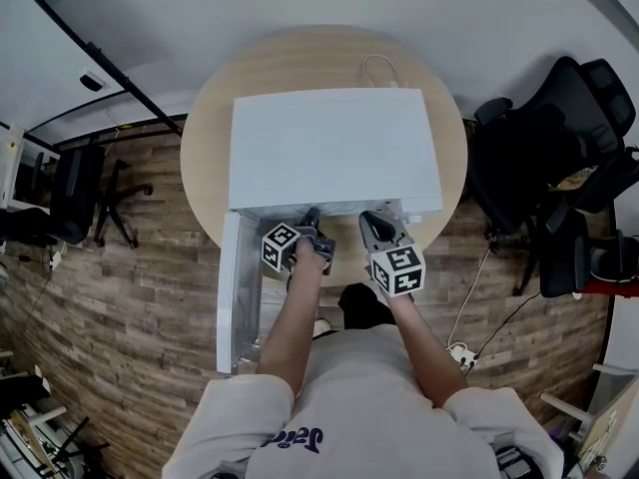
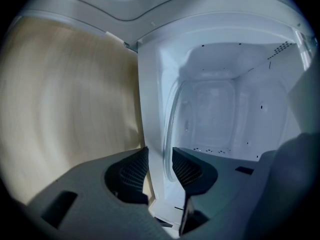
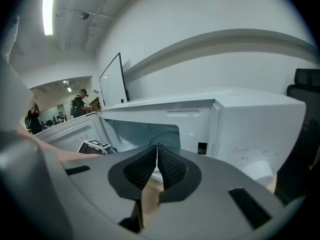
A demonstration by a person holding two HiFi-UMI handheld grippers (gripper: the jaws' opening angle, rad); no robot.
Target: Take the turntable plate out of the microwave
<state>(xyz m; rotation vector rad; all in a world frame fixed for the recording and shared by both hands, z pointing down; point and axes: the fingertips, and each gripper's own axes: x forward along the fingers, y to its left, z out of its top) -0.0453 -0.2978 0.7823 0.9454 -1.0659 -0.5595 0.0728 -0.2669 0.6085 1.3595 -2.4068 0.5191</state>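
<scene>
glass turntable plate (image 2: 168, 134) inside open microwave (image 1: 334, 148)

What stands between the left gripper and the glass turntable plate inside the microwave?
Nothing visible does. The door of the white microwave stands open at the left. The left gripper is at the cavity mouth with its jaws apart. The rim of the clear glass turntable plate lies between them, beside the white front frame.
</scene>
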